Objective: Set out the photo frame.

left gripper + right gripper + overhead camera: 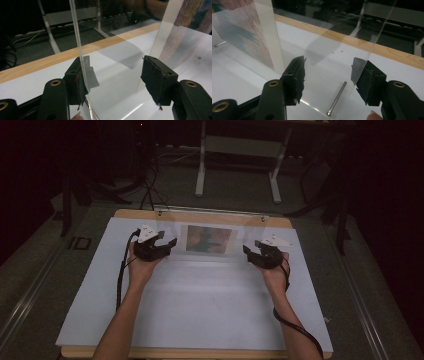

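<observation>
Nearby, metal pin (337, 98) beside clear acrylic frame (211, 239).

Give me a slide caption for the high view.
Two hand-held grippers, left and right, flank an upright clear photo frame.

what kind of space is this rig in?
Probably a lab or recording studio: dark surroundings, a white-topped worktable, cables on the floor, a metal stand behind. A clear acrylic frame stands on the table.

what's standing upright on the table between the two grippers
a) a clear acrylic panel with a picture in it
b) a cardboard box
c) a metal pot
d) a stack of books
a: the clear acrylic panel stands upright with a picture in its middle, the left gripper at one end and the right gripper at the other.
</observation>
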`<state>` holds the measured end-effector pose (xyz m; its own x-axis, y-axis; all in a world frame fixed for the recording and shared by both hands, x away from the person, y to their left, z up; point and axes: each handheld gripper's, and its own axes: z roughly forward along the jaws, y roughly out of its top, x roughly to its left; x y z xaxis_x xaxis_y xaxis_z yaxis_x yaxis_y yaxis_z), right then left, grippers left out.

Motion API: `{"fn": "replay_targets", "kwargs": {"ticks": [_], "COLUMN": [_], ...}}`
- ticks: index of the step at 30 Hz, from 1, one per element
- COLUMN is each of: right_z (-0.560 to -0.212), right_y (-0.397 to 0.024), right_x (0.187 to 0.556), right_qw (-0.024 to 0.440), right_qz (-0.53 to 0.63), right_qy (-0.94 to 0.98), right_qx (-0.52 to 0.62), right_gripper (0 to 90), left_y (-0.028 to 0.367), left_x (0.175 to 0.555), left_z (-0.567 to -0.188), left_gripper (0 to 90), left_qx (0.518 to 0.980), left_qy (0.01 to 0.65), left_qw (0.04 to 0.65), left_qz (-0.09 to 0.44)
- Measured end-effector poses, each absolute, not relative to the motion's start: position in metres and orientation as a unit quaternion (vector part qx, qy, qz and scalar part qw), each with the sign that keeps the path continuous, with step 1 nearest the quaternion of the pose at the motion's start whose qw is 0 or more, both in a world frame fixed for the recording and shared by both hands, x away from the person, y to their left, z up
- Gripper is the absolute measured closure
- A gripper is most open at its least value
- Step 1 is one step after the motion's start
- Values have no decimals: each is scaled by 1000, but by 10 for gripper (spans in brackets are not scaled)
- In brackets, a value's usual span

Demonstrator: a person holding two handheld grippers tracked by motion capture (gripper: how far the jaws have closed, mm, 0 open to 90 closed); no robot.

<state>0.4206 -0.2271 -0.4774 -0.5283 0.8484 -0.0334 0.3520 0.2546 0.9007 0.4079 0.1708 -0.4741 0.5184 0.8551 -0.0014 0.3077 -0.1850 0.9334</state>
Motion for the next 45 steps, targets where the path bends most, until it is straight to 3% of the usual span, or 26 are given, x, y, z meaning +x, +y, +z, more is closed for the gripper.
{"fn": "replay_targets", "kwargs": {"ticks": [16, 45], "right_z": [-475, -456], "right_y": [-224, -233], "right_x": [423, 387], "right_qw": [278, 231], "right_qz": [449, 450], "right_qy": [745, 755], "right_qx": [408, 417], "right_gripper": [436, 459], "left_y": [166, 167], "left_x": [409, 371], "left_z": [-467, -447], "left_gripper": [386, 398], "left_qx": [724, 737], "left_qy": [423, 438], "left_qw": [471, 455], "left_qz": [273, 240]}}
